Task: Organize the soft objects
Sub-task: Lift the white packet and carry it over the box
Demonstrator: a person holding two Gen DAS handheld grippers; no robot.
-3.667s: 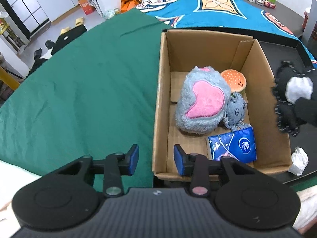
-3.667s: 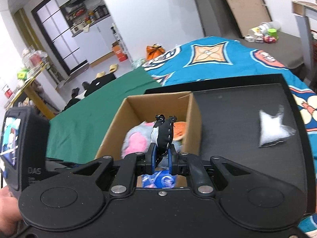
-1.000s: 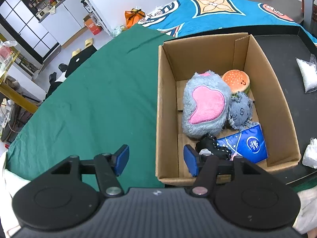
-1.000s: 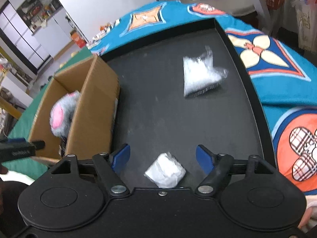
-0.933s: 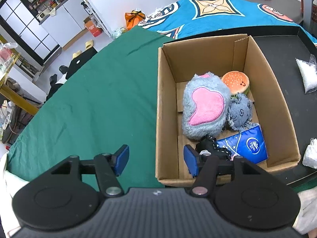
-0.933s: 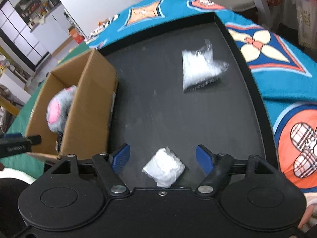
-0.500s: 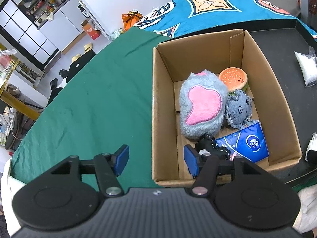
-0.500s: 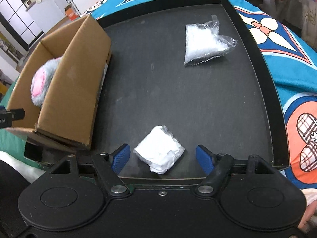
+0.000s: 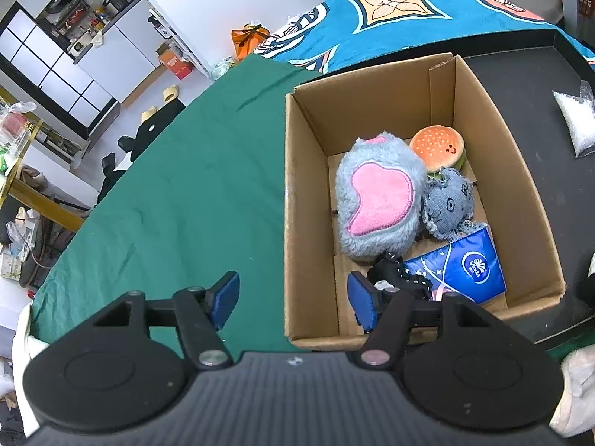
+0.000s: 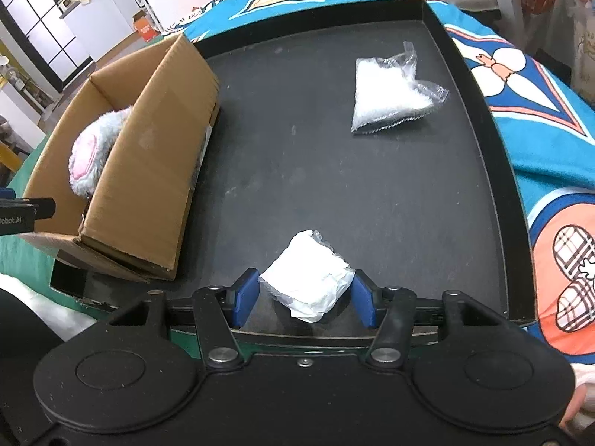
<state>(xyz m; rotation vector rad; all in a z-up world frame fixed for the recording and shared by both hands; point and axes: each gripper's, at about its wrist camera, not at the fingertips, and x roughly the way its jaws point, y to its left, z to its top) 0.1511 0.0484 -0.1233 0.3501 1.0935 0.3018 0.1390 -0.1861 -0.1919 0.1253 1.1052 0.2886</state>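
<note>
Two blue pads (image 10: 246, 296) of the right gripper (image 10: 303, 299) are closing around a white packet (image 10: 309, 285) right of the box (image 10: 148, 171); squeeze centred, gently, before lifting.

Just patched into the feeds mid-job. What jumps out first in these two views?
The cardboard box on the green cloth draws the eye first: a fluffy grey and pink plush fills its middle, with a burger toy behind it and a blue tissue pack in front. On the black tray, the right gripper is closing around a white packet, and a clear bag lies farther back.
</note>
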